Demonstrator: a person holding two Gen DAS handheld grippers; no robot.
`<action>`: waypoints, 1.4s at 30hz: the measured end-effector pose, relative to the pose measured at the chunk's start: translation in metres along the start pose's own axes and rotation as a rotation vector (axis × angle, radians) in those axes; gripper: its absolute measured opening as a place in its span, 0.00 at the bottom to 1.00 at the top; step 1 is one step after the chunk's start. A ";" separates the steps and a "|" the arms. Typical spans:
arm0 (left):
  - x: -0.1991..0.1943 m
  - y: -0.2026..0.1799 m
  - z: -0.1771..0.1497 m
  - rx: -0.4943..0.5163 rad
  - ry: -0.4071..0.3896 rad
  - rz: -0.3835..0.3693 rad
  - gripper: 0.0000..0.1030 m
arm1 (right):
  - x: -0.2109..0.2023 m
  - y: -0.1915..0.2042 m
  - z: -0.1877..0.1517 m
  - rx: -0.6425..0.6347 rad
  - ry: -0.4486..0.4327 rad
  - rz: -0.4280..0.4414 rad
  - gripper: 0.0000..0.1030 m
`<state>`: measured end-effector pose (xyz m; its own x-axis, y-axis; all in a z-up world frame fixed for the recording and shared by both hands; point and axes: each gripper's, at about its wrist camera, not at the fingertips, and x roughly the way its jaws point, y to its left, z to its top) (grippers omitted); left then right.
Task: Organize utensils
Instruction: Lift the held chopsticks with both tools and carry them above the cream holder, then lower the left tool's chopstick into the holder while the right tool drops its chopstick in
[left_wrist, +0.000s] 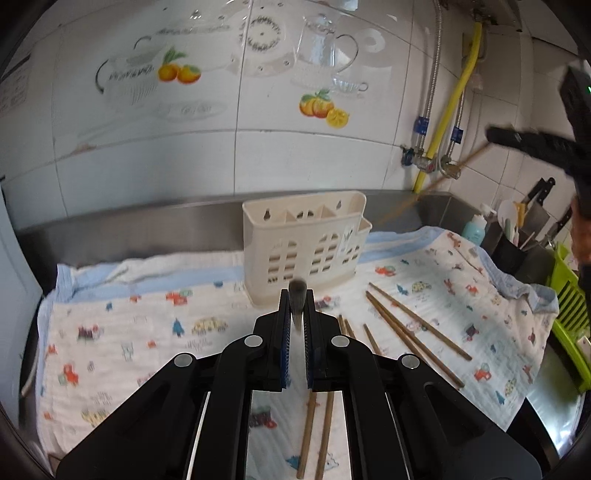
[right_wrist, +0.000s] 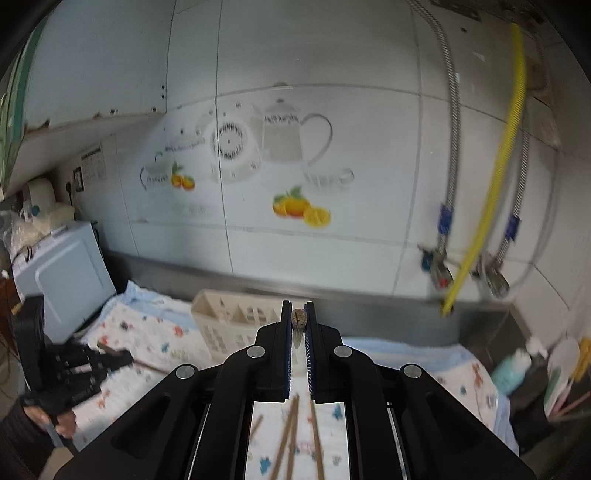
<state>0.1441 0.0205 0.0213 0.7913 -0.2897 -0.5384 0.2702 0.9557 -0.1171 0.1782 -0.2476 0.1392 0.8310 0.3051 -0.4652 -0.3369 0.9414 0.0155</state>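
My left gripper (left_wrist: 297, 295) is shut on a brown chopstick (left_wrist: 297, 290) that points straight ahead, end-on and blurred. Beyond it, a cream slotted utensil holder (left_wrist: 306, 243) stands on the printed cloth (left_wrist: 122, 343). Several loose chopsticks (left_wrist: 413, 326) lie on the cloth to the right, and two more (left_wrist: 314, 435) lie under the gripper. My right gripper (right_wrist: 298, 308) is shut on another chopstick (right_wrist: 299, 319), high above the holder (right_wrist: 229, 321). From the left wrist view, that right gripper (left_wrist: 493, 133) is at upper right with its chopstick (left_wrist: 424, 188) slanting down-left.
A steel backsplash and tiled wall close off the back. Metal hoses and a yellow hose (left_wrist: 454, 103) hang at the right. Knives (left_wrist: 541, 192), a teal bottle (left_wrist: 474, 227) and a green rack (left_wrist: 570, 306) crowd the right edge. A white appliance (right_wrist: 66, 273) stands at the far left.
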 end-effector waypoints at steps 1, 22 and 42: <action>0.000 0.000 0.005 0.009 -0.001 0.001 0.05 | 0.004 0.001 0.011 0.000 0.002 0.011 0.06; -0.046 -0.025 0.143 0.124 -0.265 0.024 0.05 | 0.131 0.004 0.012 -0.009 0.238 -0.027 0.06; 0.047 0.008 0.147 0.011 -0.217 0.111 0.05 | 0.074 -0.009 -0.018 -0.007 0.130 -0.028 0.22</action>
<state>0.2638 0.0064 0.1175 0.9153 -0.1889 -0.3558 0.1803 0.9819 -0.0574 0.2352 -0.2357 0.0888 0.7756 0.2573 -0.5764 -0.3180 0.9481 -0.0048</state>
